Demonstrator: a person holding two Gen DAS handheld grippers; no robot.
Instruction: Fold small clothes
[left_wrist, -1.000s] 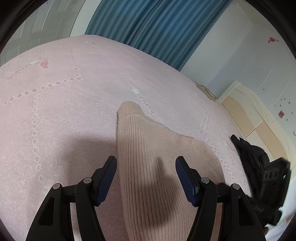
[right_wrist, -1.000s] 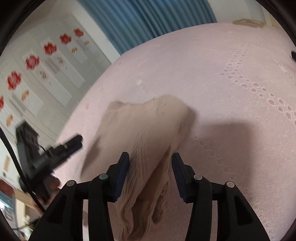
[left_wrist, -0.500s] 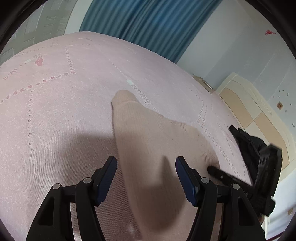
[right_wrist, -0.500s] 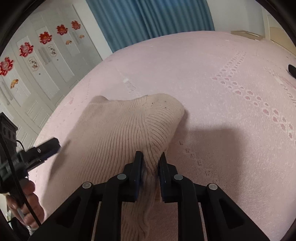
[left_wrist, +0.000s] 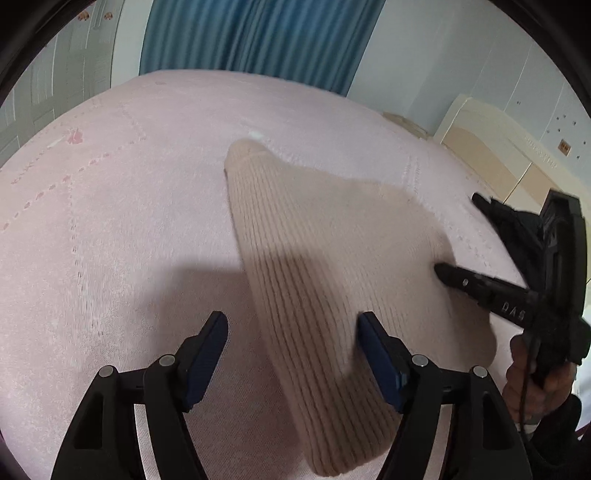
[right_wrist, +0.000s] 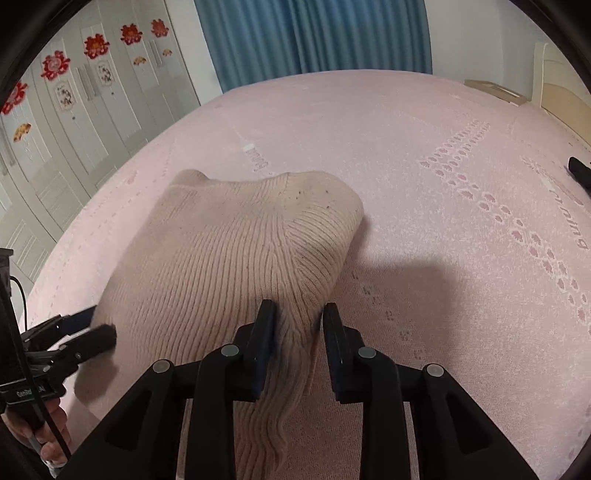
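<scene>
A beige ribbed knit garment (left_wrist: 325, 258) lies on the pink bedspread (left_wrist: 110, 221); it also shows in the right wrist view (right_wrist: 221, 258). My left gripper (left_wrist: 291, 343) is open, its jaws astride the garment's near folded edge, holding nothing. My right gripper (right_wrist: 299, 325) is open by a narrow gap, with a bunched ridge of the garment lying between its jaws. The right gripper also shows at the right of the left wrist view (left_wrist: 443, 275), its tip touching the garment's right edge. The left gripper shows at the lower left of the right wrist view (right_wrist: 96, 328).
A dark garment (left_wrist: 517, 229) lies on the bed at the right, also showing in the right wrist view (right_wrist: 580, 170). A blue curtain (left_wrist: 258, 37) hangs behind the bed. White wardrobe doors (right_wrist: 74, 103) with red decorations stand at the left. A cream headboard (left_wrist: 498, 147) is at the right.
My right gripper, shut on the garment's ridge half a second ago, has opened a little. The garment now lies flatter and wider. My left gripper stayed open over its near edge.
</scene>
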